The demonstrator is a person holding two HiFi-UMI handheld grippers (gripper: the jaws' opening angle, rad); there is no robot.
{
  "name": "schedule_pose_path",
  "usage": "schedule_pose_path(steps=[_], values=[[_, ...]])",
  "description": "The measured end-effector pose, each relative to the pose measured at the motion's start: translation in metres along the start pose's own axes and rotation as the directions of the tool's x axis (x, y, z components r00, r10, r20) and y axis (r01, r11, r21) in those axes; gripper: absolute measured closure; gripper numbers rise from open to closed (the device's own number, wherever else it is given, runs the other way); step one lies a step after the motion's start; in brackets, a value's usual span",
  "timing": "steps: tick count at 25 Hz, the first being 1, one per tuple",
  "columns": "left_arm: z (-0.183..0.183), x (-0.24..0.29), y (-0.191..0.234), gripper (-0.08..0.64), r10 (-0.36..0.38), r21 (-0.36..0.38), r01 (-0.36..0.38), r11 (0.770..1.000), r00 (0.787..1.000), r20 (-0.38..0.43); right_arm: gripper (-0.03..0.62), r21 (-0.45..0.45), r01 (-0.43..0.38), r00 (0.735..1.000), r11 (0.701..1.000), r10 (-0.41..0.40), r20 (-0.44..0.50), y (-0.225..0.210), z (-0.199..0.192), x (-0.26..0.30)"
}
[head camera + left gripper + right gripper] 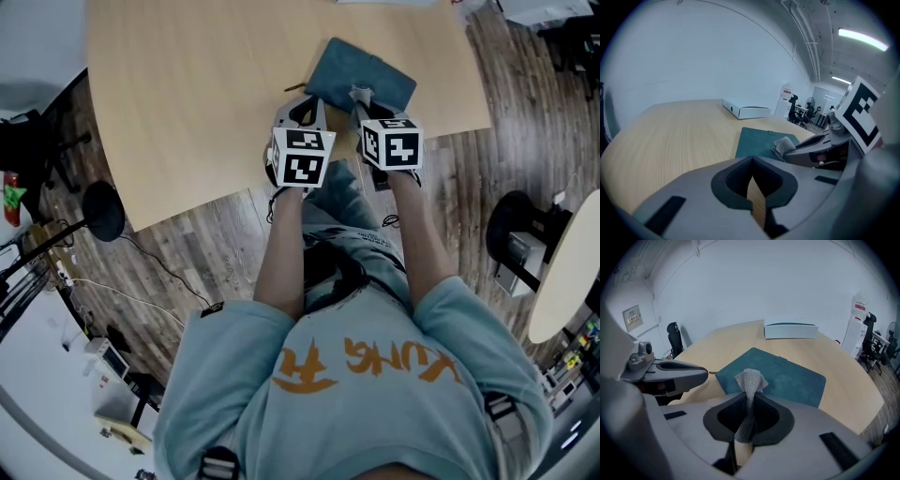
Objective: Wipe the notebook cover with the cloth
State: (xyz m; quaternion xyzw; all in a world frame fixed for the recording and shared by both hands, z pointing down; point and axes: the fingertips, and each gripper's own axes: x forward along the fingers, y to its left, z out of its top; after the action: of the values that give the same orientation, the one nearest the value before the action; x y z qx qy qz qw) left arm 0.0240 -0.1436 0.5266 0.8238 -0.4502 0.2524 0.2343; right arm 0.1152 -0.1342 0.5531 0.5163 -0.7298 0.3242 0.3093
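Notebook [361, 77]: teal cover, flat on counter [206, 103], upper centre of head view. Cloth [750, 380]: grey, pinched between jaws of right hand-held gripper [749, 420], at notebook's near edge. Left hand-held gripper [752, 180]: jaws together, empty. White box [790, 329]: upper centre, behind notebook.

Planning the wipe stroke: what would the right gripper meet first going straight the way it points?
Probably the notebook: its teal cover lies right ahead of the right gripper, and the cloth it grips would touch first. Depth unclear.
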Motion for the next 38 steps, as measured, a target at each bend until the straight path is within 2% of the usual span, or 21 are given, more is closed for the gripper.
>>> schedule_pose_path(steps=[25,38], values=[[-0.002,0.013,-0.058,0.543,-0.13,0.073,0.131,0.989,0.991,-0.022,0.563,0.13,0.112,0.993,0.985,-0.115,0.012,-0.05,-0.038,-0.036],[0.007,0.012,-0.073,0.543,-0.17,0.068,0.17,0.983,0.985,-0.003,0.563,0.157,0.202,0.979,0.967,-0.199,-0.037,-0.071,-0.051,-0.06]])
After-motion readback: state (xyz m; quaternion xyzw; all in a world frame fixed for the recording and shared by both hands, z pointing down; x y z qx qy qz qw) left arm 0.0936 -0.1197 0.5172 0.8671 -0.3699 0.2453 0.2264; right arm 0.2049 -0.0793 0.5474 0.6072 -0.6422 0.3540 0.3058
